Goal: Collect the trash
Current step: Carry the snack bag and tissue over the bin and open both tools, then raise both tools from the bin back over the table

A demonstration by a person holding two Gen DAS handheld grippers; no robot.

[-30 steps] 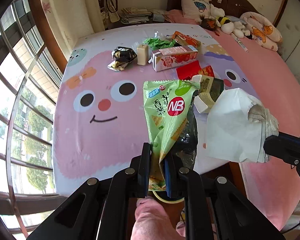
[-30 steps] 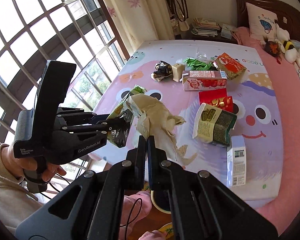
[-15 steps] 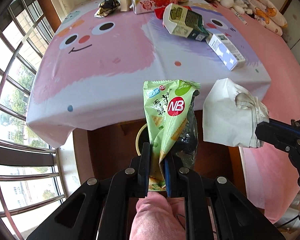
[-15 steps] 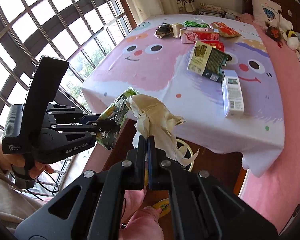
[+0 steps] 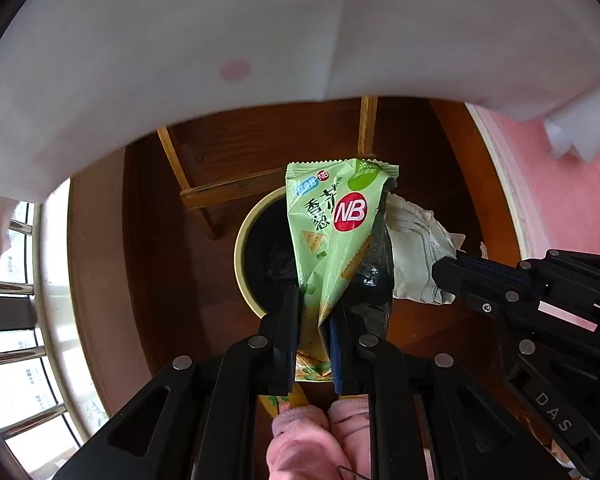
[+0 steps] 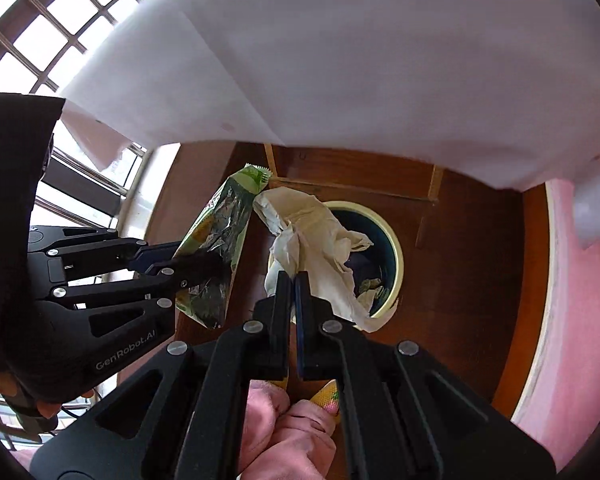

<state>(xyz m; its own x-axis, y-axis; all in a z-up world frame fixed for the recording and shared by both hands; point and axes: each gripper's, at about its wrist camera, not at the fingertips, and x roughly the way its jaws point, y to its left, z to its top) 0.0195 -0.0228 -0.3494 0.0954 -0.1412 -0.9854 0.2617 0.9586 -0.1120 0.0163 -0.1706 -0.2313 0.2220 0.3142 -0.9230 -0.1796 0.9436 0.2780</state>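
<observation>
A: What's below?
B: Dark wood floor (image 5: 440,152), white cloth (image 5: 180,40) overhanging, a bin (image 6: 396,256).
A: The tools?
B: Left tool (image 5: 315,312) pinches the wrapper (image 5: 332,224) over the bin; right tool (image 6: 292,280) clamps the tissue (image 6: 320,240) above it.

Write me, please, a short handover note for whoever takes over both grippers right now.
Left gripper: shut on the green snack bag, held over the round trash bin on the floor below the table edge.
Right gripper: shut on the crumpled white paper, held above the same bin.
Done: both pieces are picked up and brought to the bin, which already holds some scraps.
Left: open both sets of jaws so the bag and paper drop in. The tabletop is hidden by the overhanging white cloth, so check it for more trash afterwards.
</observation>
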